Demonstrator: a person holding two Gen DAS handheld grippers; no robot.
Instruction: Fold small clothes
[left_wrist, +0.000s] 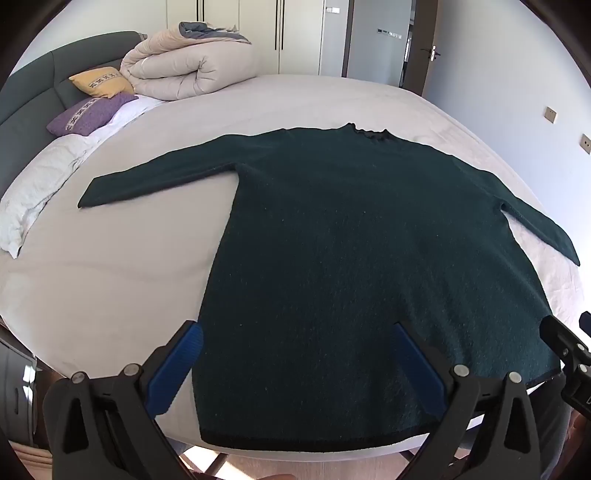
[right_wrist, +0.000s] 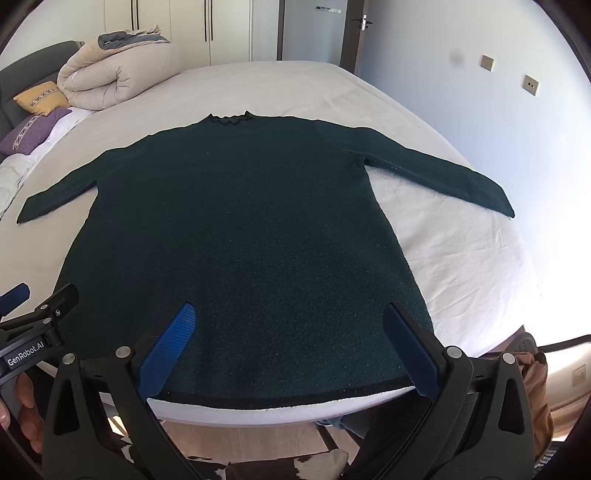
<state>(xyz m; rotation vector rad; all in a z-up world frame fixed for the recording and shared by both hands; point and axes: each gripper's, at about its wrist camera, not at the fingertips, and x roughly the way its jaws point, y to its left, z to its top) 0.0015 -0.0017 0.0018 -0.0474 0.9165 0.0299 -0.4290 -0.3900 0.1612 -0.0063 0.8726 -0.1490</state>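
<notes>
— On the bed (left_wrist: 110, 280), what is lying in front of us?

— A dark green sweater (left_wrist: 332, 240) is lying flat, sleeves spread, hem at the near edge, collar pointing away.

— Are the claws gripping it?

— No. The left gripper (left_wrist: 295, 365) and the right gripper (right_wrist: 291, 347) are both hovering above the hem, spread wide, holding nothing.

— How is it going to handle?

— I am judging it soft, thick and limp; it is likely sagging wherever unsupported. I am thinking of pinching a cuff or shoulder seam, taking both layers together.
</notes>
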